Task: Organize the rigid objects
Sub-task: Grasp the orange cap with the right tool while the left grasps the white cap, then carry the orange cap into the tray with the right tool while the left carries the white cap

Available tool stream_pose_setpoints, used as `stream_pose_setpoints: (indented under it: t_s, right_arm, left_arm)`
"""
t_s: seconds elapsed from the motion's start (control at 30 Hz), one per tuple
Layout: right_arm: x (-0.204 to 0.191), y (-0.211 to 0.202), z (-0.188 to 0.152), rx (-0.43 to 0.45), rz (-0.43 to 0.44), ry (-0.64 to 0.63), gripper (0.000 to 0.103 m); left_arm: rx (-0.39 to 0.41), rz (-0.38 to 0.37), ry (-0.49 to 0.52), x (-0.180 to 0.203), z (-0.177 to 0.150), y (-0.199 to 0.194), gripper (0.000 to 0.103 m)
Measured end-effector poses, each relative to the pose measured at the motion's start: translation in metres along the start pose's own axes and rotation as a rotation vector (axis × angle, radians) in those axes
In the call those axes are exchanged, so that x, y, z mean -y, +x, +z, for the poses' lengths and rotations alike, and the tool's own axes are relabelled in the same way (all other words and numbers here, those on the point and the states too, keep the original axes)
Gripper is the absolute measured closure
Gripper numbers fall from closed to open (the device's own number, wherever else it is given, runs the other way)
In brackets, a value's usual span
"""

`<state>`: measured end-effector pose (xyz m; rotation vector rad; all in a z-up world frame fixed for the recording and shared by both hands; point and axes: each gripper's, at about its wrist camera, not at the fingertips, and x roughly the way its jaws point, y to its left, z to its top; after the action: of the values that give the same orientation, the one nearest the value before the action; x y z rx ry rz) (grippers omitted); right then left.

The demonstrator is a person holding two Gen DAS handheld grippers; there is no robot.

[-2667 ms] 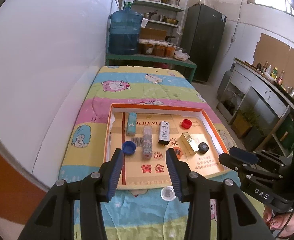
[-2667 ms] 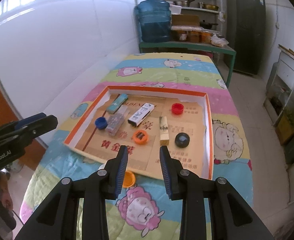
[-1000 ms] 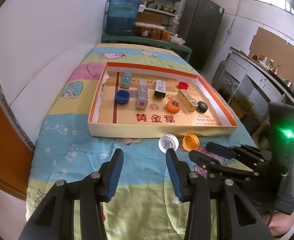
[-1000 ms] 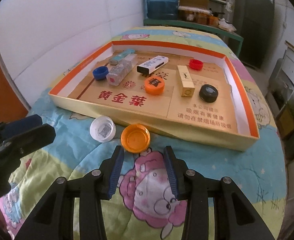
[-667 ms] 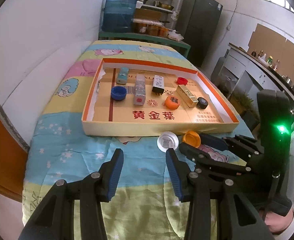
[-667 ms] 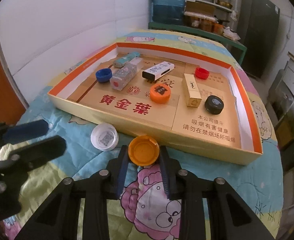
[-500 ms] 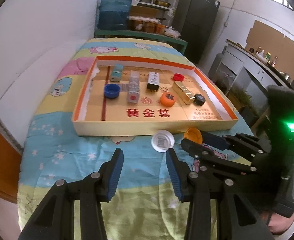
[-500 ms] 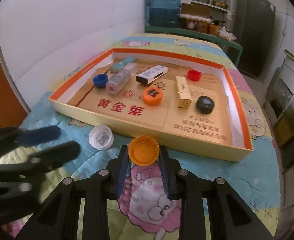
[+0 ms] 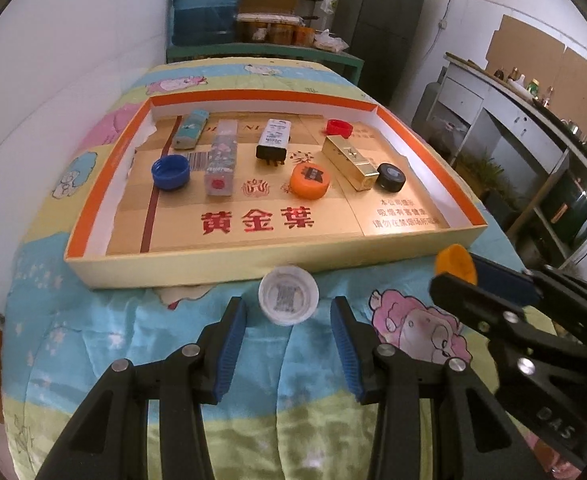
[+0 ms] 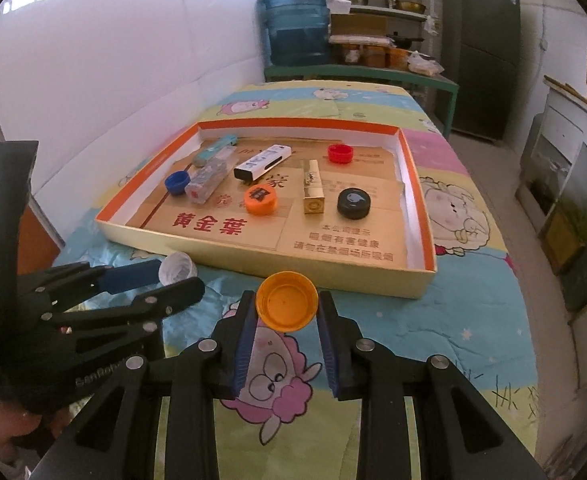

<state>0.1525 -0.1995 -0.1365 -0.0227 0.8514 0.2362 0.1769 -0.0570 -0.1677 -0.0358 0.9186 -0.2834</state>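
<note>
My right gripper is shut on an orange bottle cap, lifted off the blanket in front of the box; the same orange bottle cap shows in the left wrist view. My left gripper is open, its fingers either side of a white bottle cap lying on the blanket just before the box wall. The shallow orange-rimmed box holds a blue cap, an orange cap, a red cap, a black cap, a gold bar, a clear case, a lighter and a black-and-white pack.
A cartoon-print blanket covers the table. A white wall runs along the left. A green bench with a blue water jug stands beyond the table, a dark fridge behind it. Cabinets line the right side.
My right gripper closed on the orange cap and lifted it off the blanket. My left gripper moved forward until the white cap lay between its open fingers.
</note>
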Motion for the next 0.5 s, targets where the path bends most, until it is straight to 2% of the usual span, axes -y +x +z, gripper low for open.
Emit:
stream_pose_setpoints:
  t_s: [0.07, 0.1, 0.5]
  right_arm:
    - [0.002, -0.001, -0.001, 0.0, 0.004, 0.008, 0.072]
    - [0.003, -0.001, -0.002, -0.001, 0.006, 0.011, 0.072]
    - [0.003, -0.004, 0.0, 0.008, 0.021, 0.014, 0.072]
  left_arm:
    - [0.006, -0.004, -0.014, -0.001, 0.001, 0.001, 0.063]
    - [0.008, 0.0, -0.018, -0.002, 0.001, 0.001, 0.072]
    - [0.023, -0.014, -0.008, -0.001, -0.001, -0.009, 0.072]
